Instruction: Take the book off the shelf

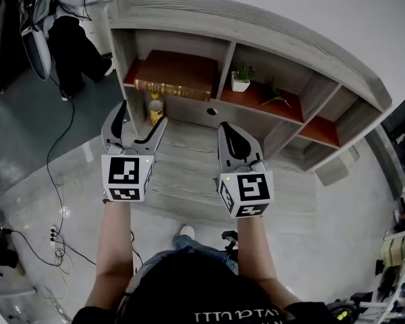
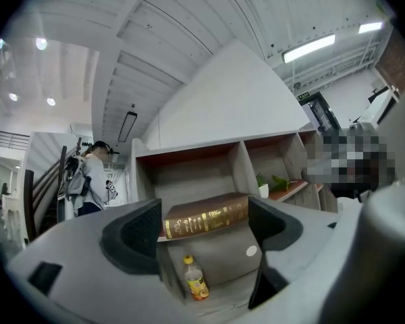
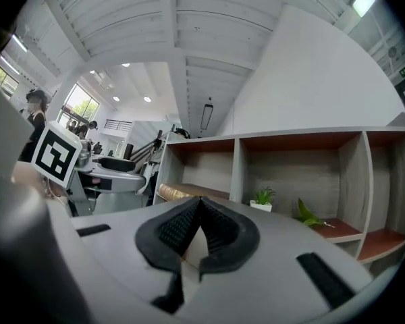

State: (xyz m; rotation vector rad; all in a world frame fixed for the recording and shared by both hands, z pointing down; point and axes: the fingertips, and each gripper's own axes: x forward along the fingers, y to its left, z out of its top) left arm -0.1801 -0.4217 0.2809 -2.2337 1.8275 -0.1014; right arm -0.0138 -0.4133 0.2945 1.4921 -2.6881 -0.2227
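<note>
The brown book (image 1: pixel 173 88) (gilt lettering along its spine) lies flat in the shelf's (image 1: pixel 256 29) leftmost compartment, spine facing outward.

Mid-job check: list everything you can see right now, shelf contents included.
shelf unit: one, grey with red-brown boards, ahead of both grippers
book: one, brown with gilt spine, lying flat in the left compartment
bottle: one, yellow, upright below the book
potted plant: one, green in a white pot, middle compartment
leafy sprig: one, green, same compartment, right of the potted plant
bystander: one, light top, far left in the left gripper view
left gripper: grey, jaws apart, empty
right gripper: grey, jaws together, empty
</note>
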